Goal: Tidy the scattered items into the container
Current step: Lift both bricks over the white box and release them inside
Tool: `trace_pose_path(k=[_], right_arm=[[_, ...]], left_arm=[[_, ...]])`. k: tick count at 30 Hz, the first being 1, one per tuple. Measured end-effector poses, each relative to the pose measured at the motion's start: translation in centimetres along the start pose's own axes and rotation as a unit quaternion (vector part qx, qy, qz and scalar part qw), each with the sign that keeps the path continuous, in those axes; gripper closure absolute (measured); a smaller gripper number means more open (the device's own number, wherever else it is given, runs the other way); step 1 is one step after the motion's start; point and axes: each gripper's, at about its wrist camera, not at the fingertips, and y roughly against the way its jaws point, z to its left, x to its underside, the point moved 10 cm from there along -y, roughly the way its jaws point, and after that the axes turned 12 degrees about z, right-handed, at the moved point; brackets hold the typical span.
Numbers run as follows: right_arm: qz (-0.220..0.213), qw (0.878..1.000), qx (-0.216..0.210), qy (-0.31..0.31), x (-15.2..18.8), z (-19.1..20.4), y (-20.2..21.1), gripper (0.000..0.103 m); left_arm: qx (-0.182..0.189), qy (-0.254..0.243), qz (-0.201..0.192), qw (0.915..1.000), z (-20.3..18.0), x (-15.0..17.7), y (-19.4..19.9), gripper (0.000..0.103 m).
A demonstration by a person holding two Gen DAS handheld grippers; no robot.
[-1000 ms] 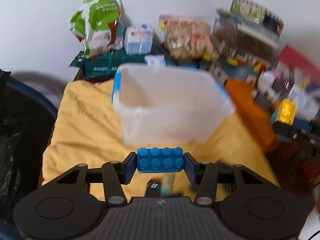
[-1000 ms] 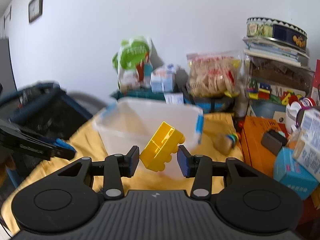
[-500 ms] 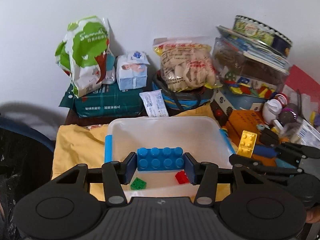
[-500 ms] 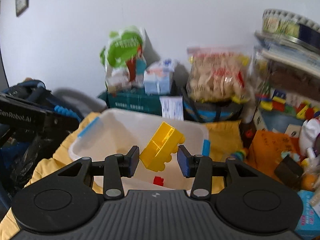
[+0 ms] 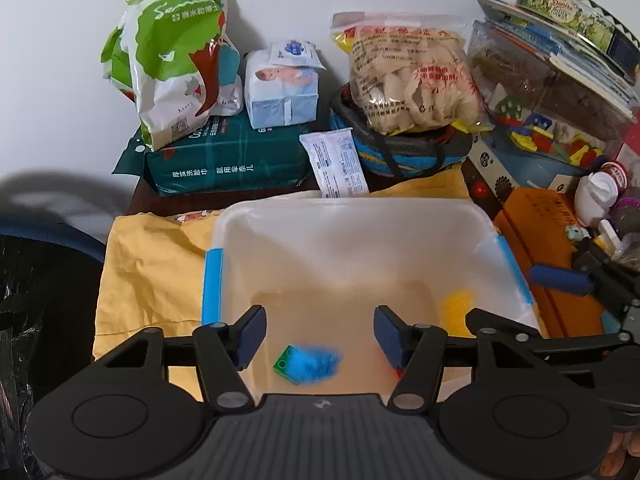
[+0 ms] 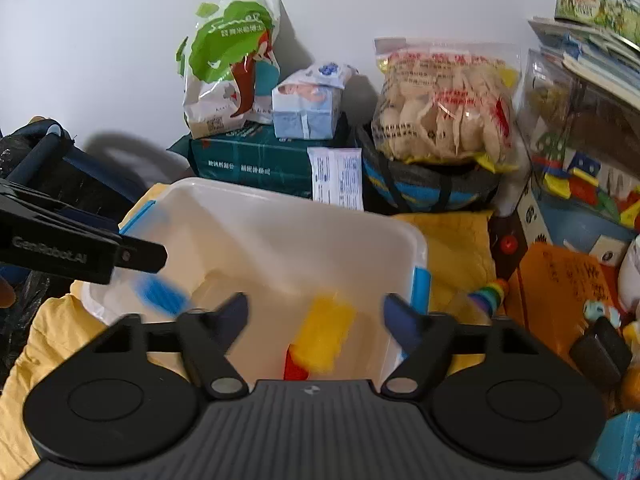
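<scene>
Both grippers hang over a clear plastic bin (image 5: 352, 208) with blue clips, standing on a yellow cloth. My left gripper (image 5: 320, 334) has its jaws opening with nothing between them; a blurred blue brick (image 5: 316, 364) is below, inside the bin, beside a green brick (image 5: 283, 363). My right gripper (image 6: 316, 318) also has its jaws opening; a blurred yellow brick (image 6: 326, 332) falls free between the spread fingers, above a red brick (image 6: 295, 365) on the bin floor. The yellow brick (image 5: 456, 312) and the blue brick (image 6: 162, 294) each show blurred in the other wrist view.
Behind the bin stand a green-and-white bag (image 5: 176, 52), a tissue pack (image 5: 282, 88), a dark green package (image 5: 228, 160) and a bag of snacks (image 5: 412, 80) in a basket. An orange box (image 5: 540, 232), toy boxes and small bottles crowd the right side.
Both grippers moved over the bin and opened. The blue brick left my left jaws and the yellow brick left my right jaws; both are dropping into the bin.
</scene>
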Motion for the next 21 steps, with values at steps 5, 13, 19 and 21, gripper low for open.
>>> trace_pose_path(k=[5,13,19,21], right_arm=[[-0.016,1.0,-0.003,0.004,0.2,-0.2,1.0,0.023],[-0.057,0.998,-0.015,0.018,5.6,0.3,5.3,0.023],[-0.011,1.0,-0.015,0.004,12.7,0.3,3.8,0.032],[0.014,1.0,-0.013,-0.006,15.2,0.1,2.7,0.035]], left_arm=[[-0.015,-0.019,-0.012,0.9996,0.3,1.1,0.6,0.04],[-0.016,-0.053,-0.039,0.9977,0.8,8.4,2.0,0.037],[-0.007,-0.036,0.005,0.9993,1.8,15.4,-1.3,0.037],[-0.011,-0.04,0.02,0.999,1.7,17.1,-2.9,0.037]])
